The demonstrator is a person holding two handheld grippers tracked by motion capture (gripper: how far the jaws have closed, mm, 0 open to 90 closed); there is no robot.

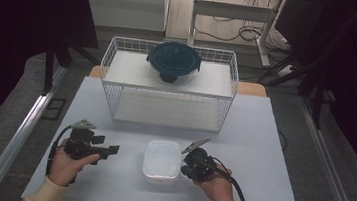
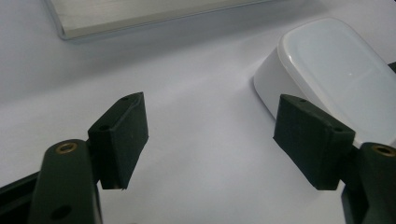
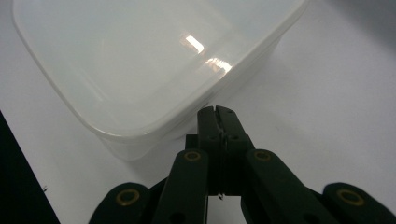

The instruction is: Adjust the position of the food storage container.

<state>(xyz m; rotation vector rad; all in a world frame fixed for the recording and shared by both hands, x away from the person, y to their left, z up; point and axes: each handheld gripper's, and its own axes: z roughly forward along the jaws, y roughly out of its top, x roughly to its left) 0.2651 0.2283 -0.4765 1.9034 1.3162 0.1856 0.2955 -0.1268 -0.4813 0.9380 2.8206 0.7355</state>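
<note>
**White Box Waits Between Two Grippers**

Nearest of all, two hands are seen at the near edge of the table [image 1: 116, 104], each with a gripper held in it. The left gripper [image 1: 111, 149] is kept a little way off from the white box [image 1: 161, 161], with its jaws spread apart and nothing between them. It is pointed at the box, likely so the box can be taken from that side. The right gripper [image 3: 218, 122] is held right up against the other side of the box, with its jaws pressed together and nothing pinched in them. Whether the tip touches the box wall cannot be told. It may be put there to push the box or to keep it from sliding.

The white box is set on the table between the two grippers. It is made of milky plastic with round corners, a smooth top and a shiny spot of light on it. It looks shut and low.

Farther back, a white wire basket [image 1: 165, 110] is stood on the table. A round tub with a dark lid [image 1: 173, 60] is kept on its top shelf, well apart from the box.
</note>
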